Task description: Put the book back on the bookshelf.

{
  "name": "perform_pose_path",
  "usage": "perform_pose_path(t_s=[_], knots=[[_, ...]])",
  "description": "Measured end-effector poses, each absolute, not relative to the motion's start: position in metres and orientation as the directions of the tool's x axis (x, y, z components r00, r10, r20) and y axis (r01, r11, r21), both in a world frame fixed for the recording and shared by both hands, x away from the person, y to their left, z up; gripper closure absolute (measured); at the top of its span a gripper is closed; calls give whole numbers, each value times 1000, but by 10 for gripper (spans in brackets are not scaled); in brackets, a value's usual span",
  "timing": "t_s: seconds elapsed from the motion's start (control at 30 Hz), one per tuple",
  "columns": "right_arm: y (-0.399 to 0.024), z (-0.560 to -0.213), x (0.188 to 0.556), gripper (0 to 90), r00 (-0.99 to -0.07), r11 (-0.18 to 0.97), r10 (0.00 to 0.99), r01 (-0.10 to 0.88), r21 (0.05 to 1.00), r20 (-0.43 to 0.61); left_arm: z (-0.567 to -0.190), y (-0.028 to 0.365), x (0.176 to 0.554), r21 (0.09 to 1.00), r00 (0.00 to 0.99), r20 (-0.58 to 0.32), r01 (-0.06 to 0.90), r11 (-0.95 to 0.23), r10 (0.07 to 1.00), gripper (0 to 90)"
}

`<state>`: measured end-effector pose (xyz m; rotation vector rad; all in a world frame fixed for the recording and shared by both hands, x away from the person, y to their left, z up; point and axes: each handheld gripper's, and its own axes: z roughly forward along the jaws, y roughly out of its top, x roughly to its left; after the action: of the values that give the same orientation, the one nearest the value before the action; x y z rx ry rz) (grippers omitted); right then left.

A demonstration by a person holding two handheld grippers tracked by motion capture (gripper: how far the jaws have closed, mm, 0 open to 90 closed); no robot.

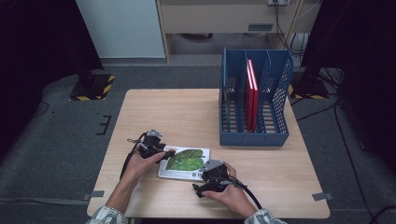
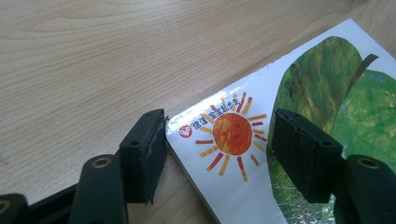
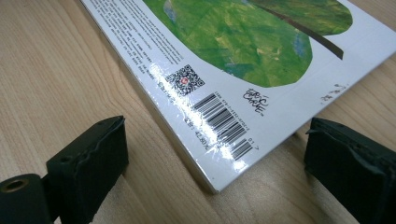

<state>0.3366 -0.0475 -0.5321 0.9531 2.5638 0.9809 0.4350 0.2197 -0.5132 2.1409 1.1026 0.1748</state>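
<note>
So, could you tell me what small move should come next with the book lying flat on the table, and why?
Probably close the right gripper on the book at its barcode corner: its jaws stand wide either side of that corner without touching. The left gripper straddles the sun corner, also open.

A thin white glossy picture book with big green painted leaves on its cover (image 1: 184, 163) lies flat and closed on the light wooden table, near the front edge. One corner carries a red-orange sun with small print beside it (image 2: 232, 134); another corner bears a barcode and a QR code (image 3: 223, 122), with lines of fine text along the adjoining edge
</note>
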Motion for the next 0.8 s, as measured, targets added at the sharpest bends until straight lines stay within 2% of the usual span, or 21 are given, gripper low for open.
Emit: perform_pose_path(t_s=[0.53, 0.8], knots=[[-41, -534, 340, 13, -726, 536, 687, 517, 668, 11, -492, 219, 425, 668, 615, -155, 642, -376, 774, 360], [-36, -536, 344, 7, -677, 484, 736, 546, 684, 19, -489, 218, 423, 672, 617, -152, 637, -377, 772, 357]])
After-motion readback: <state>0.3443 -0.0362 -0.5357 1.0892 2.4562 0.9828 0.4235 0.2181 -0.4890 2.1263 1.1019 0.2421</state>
